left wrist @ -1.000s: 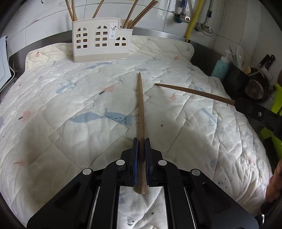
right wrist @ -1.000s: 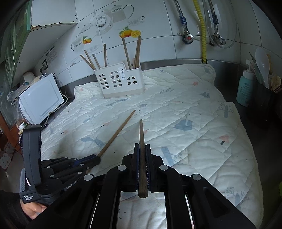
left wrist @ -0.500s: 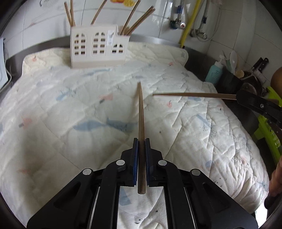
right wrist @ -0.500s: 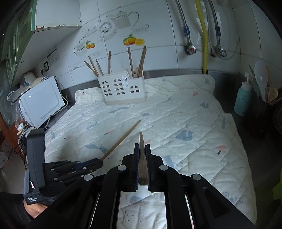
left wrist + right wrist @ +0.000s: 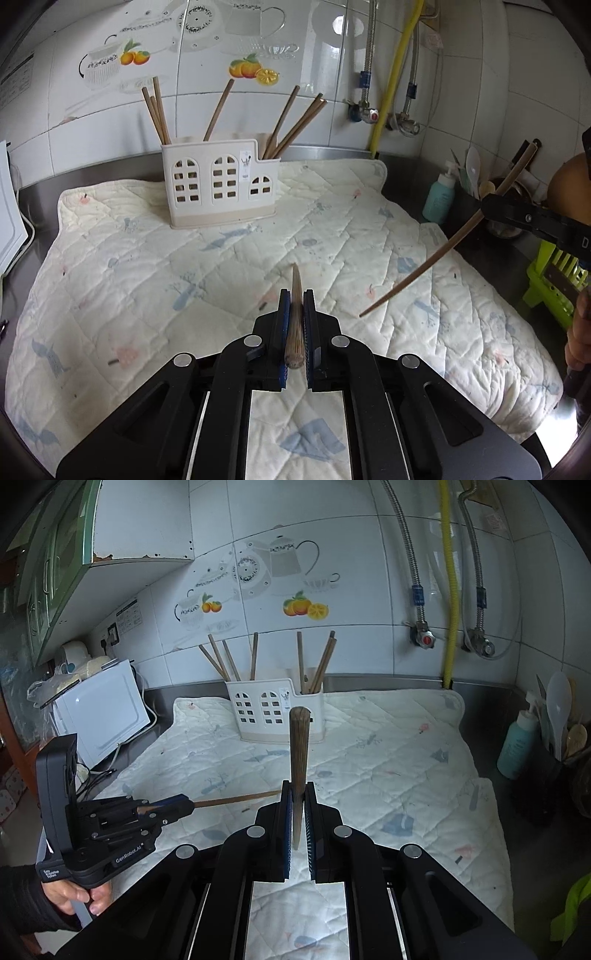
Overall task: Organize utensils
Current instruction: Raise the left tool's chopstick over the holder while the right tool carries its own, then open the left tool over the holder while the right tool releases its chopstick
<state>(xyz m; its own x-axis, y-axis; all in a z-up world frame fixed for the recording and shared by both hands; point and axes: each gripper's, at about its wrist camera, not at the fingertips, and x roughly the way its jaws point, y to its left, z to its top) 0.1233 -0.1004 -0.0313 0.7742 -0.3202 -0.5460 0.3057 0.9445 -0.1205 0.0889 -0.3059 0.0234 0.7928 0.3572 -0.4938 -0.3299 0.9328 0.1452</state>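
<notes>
My left gripper (image 5: 295,297) is shut on a wooden chopstick (image 5: 294,325) that points forward over the quilted mat (image 5: 147,258); the right wrist view shows this left gripper (image 5: 186,805) with its chopstick (image 5: 240,798) lying nearly level. My right gripper (image 5: 298,788) is shut on a second chopstick (image 5: 299,746) whose thick end stands up in front of the holder. From the left wrist view the right gripper (image 5: 489,206) holds that chopstick (image 5: 424,266) slanted, thin tip down over the mat. The white utensil holder (image 5: 221,184) (image 5: 273,716) stands at the back with several chopsticks in it.
A white appliance (image 5: 99,709) sits left of the mat. A teal bottle (image 5: 439,197) (image 5: 517,746) and a dark pot of spoons (image 5: 561,720) stand at the right edge. A green rack (image 5: 554,280) is further right. Pipes and valves (image 5: 424,638) run down the tiled wall.
Both grippers have risen above the mat with their chopsticks. The right gripper's chopstick has swung from almost level to steeply slanted, thick end up. The holder now appears lower in both views.
</notes>
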